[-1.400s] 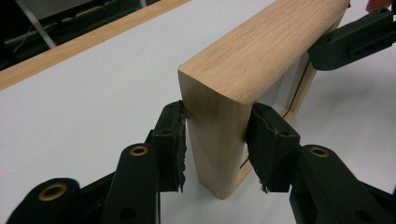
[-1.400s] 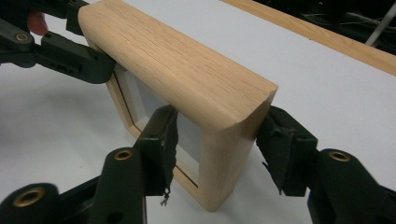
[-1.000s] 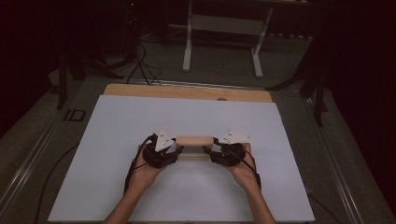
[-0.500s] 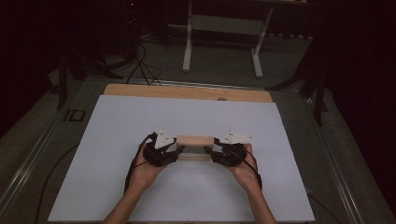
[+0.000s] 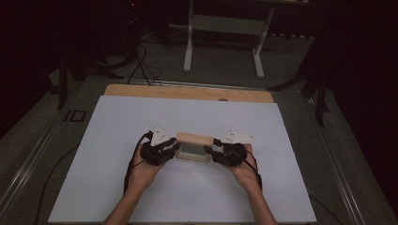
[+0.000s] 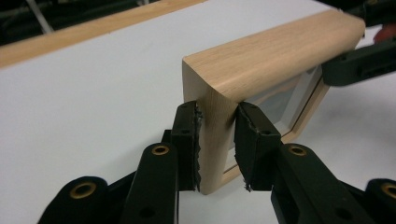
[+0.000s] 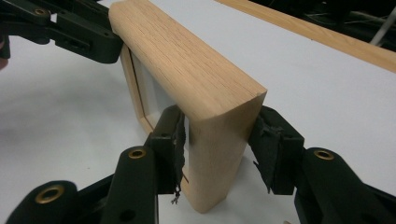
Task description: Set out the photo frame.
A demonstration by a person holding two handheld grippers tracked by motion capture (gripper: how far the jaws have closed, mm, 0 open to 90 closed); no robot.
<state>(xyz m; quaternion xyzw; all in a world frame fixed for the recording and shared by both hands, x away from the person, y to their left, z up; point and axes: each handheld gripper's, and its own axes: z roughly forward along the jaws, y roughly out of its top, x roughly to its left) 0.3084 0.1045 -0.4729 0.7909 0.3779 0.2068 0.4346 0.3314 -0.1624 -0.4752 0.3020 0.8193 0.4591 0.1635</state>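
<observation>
Dark floor surrounds one white desk [image 5: 141, 117], which has a strip of bare wood along its far edge. Beyond that edge stands one pale metal stand [image 5: 224, 28] on two legs, with black cables [image 5: 141, 63] trailing on the floor to its left; the rest of the room is too dark to make out.

On the desk, a little nearer the close edge than the far one and about midway between the left and right edges, stands one small wooden frame [image 5: 193, 146]. It is upright on its lower rail, with a rounded top rail and a pale pane inside.

I hold two claws, one in each hand. My left claw [image 5: 174, 149] is at the frame's left end. In the left gripper view [image 6: 217, 140] its jaws have just been closing and now pinch the upright end post between the two pads, with both pads against the wood. My right claw [image 5: 212, 151] is at the frame's right end. In the right gripper view [image 7: 219, 140] its jaws have also been closing around that end post. The left pad is touching or nearly touching the wood, and the right pad sits against the post's far face; I cannot tell how firmly it presses.

Each claw carries one grey three-cornered plate on top. From above, my hands hide most of both claws, and the frame's pane is hard to read. My forearms are cut off at the desk's near edge.
</observation>
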